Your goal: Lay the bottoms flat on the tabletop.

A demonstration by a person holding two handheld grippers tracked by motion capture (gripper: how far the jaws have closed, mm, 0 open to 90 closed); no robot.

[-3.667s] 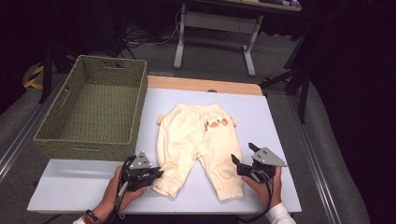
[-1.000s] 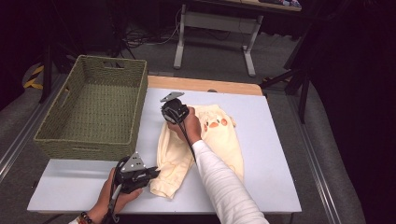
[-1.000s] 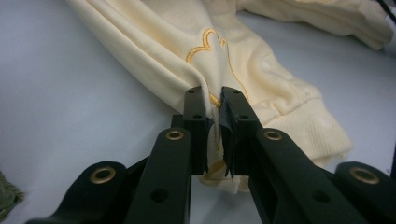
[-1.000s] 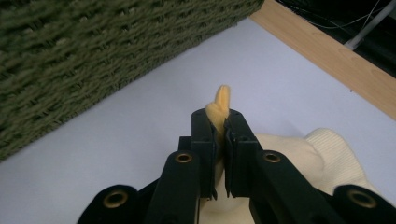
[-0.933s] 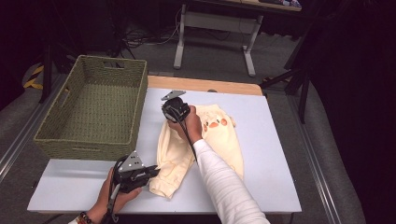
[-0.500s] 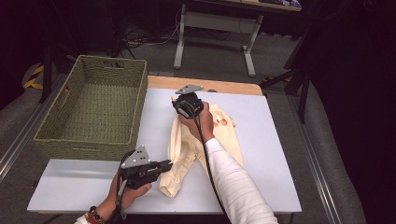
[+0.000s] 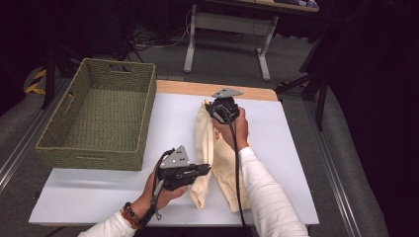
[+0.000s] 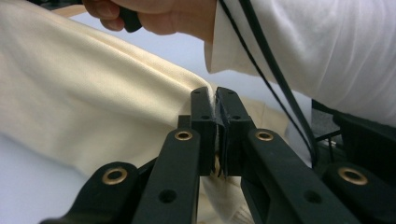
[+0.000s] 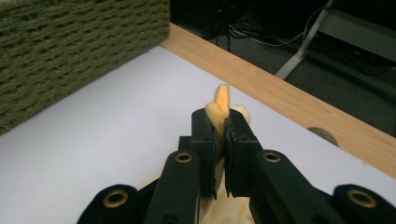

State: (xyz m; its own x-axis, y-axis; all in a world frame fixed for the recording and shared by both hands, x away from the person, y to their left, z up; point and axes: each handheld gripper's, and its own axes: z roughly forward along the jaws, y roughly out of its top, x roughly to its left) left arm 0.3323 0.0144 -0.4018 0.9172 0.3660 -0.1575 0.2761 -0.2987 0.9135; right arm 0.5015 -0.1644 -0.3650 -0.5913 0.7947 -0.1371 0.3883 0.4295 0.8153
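The little cream pants (image 7: 213, 148) lie on the white table (image 7: 123, 187), just to the right of the green basket (image 7: 99, 118). They are folded in half the long way, so they make one long strip. The strip runs from the near end of the table up toward the far wooden edge (image 7: 188, 88), side by side with the basket's long wall.

The left gripper (image 7: 197, 171) is shut tight on the near end of the pants, by the leg cuffs. In the left gripper view its jaws have just been closing, and cream cloth is pinched between them. The right gripper (image 7: 217, 109) is shut on the far end, and a bit of yellow cloth (image 9: 222, 105) pokes out past its tips.

So each hand has one end, and the pants stretch between them. The left gripper is the nearer one to the basket. I think the next move is to bring the two ends together, or carry the pants over. Only the basket's tall wall stands in the way.
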